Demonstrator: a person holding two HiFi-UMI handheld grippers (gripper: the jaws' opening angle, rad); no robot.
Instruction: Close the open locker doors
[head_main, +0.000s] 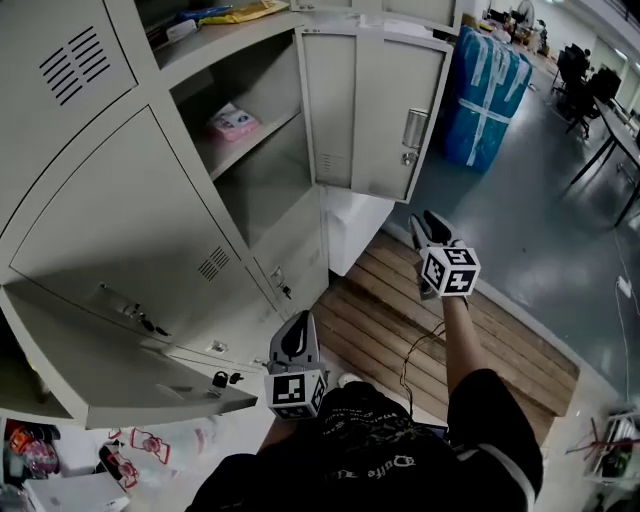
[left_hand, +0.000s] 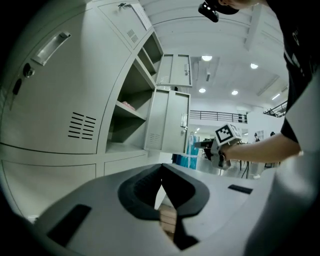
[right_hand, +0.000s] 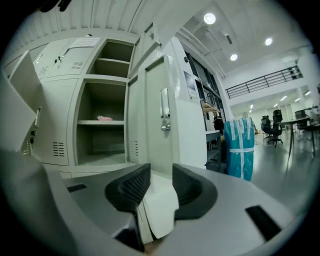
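the open locker door (head_main: 375, 110) is seen swung out just beyond the right gripper (head_main: 428, 222), whose fingers are held apart, empty. the left gripper (head_main: 297, 335) fingers are pressed together on nothing. shirt lettering (head_main: 385, 463) is blurred, perhaps "duffe".

Locker shelf (head_main: 262, 137) — pink packet (head_main: 233, 122) on it, grey floor (head_main: 520, 225) — wooden pallet (head_main: 460, 330), blue-wrapped bundle (head_main: 490, 95)
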